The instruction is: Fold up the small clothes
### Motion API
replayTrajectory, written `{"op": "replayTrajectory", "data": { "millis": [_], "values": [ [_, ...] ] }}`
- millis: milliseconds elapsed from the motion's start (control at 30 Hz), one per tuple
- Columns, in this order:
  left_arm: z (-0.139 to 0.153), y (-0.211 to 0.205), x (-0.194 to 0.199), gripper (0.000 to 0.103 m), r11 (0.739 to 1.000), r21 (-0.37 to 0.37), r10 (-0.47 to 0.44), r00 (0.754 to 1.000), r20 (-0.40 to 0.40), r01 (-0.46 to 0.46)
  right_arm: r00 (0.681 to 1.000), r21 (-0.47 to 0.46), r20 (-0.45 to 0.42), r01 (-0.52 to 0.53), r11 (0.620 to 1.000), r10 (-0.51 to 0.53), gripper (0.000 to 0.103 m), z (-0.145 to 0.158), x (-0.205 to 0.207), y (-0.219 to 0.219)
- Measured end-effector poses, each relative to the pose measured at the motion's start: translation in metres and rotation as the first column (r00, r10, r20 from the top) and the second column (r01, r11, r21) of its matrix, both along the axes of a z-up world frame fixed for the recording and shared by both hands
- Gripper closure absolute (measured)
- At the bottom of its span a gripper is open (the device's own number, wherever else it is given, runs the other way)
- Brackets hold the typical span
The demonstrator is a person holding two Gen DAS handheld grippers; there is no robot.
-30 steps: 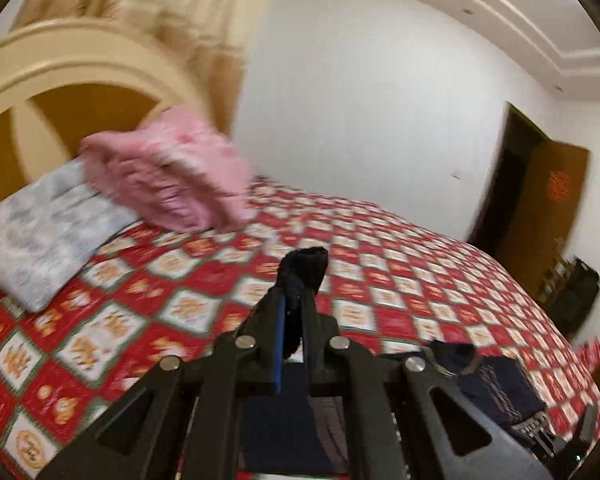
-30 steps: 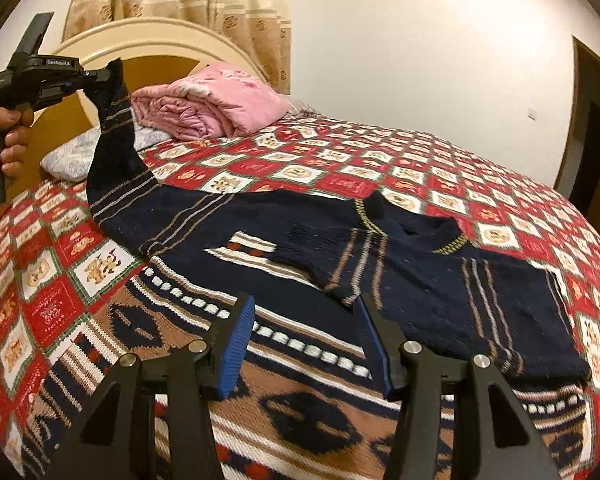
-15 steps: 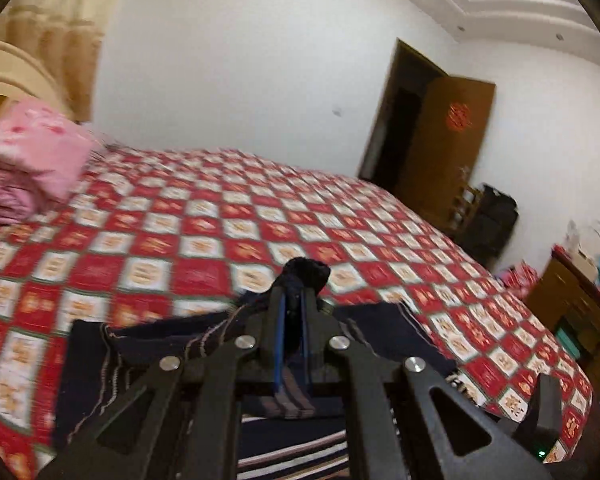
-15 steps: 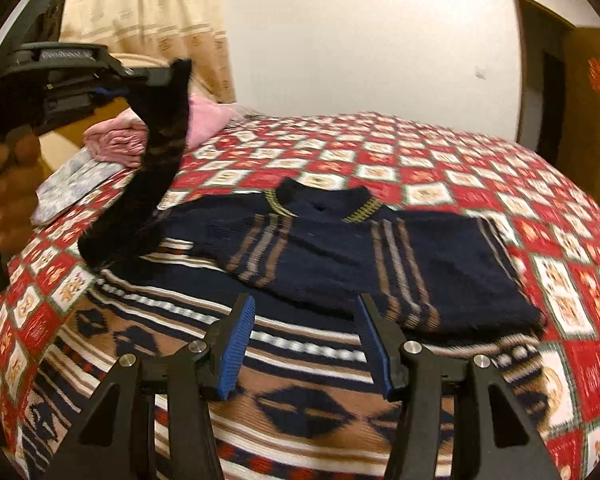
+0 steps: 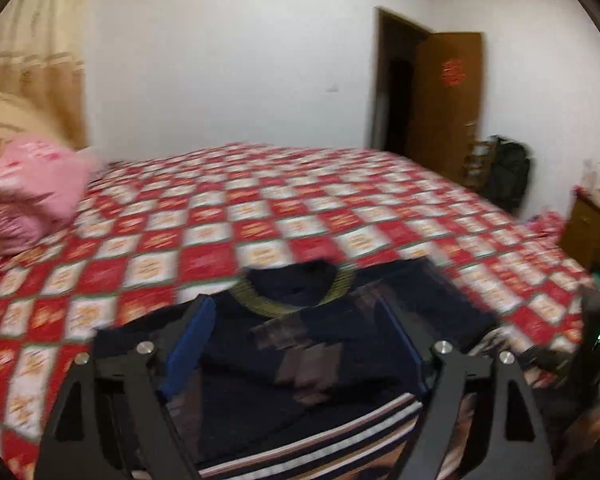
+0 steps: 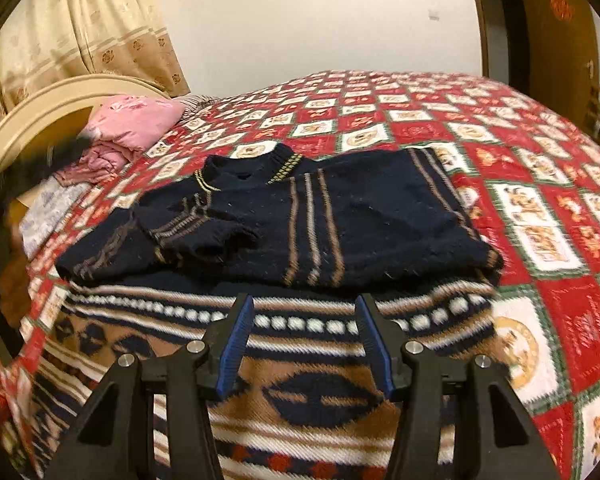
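**Navy sweater on bed, both tongs clear of it**

Navy sweater (image 6: 308, 216) lies on a red-and-white checked bedspread (image 6: 540, 208), collar toward the far side, brown and tan stripes running down the front. One sleeve (image 6: 180, 228) is folded across the chest on the left of the right wrist view; cuff rests on the body of the garment. The lower part of the sweater sits on a patterned brown, navy and white blanket (image 6: 300, 380) spread at the near edge of the bed.

Right tongs (image 6: 306, 344) hover over the blanket just short of the sweater hem, blue pads about half spread, nothing between them.

Left tongs (image 5: 296, 344) are above the sweater near its yellow-trimmed collar (image 5: 296, 300); jaws opening, now wide apart, no cloth pinched between the pads. Left wrist view is motion-blurred, so whether the fingertips brush the knit can't be told. From the right wrist view a dark blurred shape at the left edge is probably the left tongs, not clear enough to say more.

Pink folded quilt (image 6: 132, 120) lies at the head of the bed, next to a pale floral pillow (image 6: 48, 208) and against a cream curved headboard (image 6: 52, 100). Beige curtain (image 6: 80, 28) behind. Brown door (image 5: 448, 104) open in the far wall, dark bag (image 5: 508, 172) beside it.
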State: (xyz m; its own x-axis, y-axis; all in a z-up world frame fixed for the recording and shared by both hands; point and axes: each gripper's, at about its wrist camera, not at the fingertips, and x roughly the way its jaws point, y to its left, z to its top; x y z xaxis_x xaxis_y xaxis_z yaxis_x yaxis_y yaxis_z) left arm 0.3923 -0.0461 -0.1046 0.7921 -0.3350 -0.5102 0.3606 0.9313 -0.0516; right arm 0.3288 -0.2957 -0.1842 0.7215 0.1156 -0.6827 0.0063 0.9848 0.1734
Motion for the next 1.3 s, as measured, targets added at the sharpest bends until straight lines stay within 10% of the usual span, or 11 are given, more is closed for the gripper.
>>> {"op": "replayTrajectory", "data": {
  "millis": [133,433,533,667,767,900,1200,1300],
  "values": [
    [-0.028,0.055,0.002,0.018,0.989,-0.002,0.144,0.987,-0.072,-0.145,0.996,0.064,-0.005,-0.086,0.994,0.087,0.049,0.013,0.021,0.018],
    [-0.078,0.103,0.009,0.017,0.966,-0.032,0.246,0.950,-0.193,-0.257,0.958,-0.283,-0.085,-0.287,0.915,0.274,0.049,-0.004,0.071,0.108],
    [-0.081,0.100,0.012,0.015,0.970,-0.035,0.229,0.953,-0.200,-0.241,0.958,-0.298,-0.145,-0.280,0.912,0.247,0.090,-0.010,0.095,0.100],
    [-0.082,0.096,0.011,0.013,0.977,-0.021,0.203,0.961,-0.187,-0.210,0.993,-0.427,-0.094,-0.109,0.898,0.076,0.091,-0.001,0.136,0.071],
    [-0.082,0.097,0.010,0.013,0.980,-0.023,0.190,0.964,-0.186,-0.197,0.994,-0.287,-0.106,-0.019,0.958,-0.012,0.090,0.010,0.162,0.033],
    [-0.084,0.102,0.012,0.013,0.977,0.002,0.208,0.961,-0.185,-0.211,0.979,-0.111,-0.198,-0.080,0.991,0.057,0.056,0.005,0.168,0.019],
    [-0.092,0.123,0.015,0.013,0.960,-0.010,0.272,0.938,-0.217,-0.280,0.938,0.155,-0.323,-0.083,0.984,0.130,0.057,-0.031,0.154,0.035],
    [-0.092,0.123,0.016,0.013,0.958,-0.004,0.280,0.935,-0.219,-0.288,0.937,0.141,-0.320,-0.101,0.985,0.142,0.077,-0.033,0.153,0.046]
  ]
}}
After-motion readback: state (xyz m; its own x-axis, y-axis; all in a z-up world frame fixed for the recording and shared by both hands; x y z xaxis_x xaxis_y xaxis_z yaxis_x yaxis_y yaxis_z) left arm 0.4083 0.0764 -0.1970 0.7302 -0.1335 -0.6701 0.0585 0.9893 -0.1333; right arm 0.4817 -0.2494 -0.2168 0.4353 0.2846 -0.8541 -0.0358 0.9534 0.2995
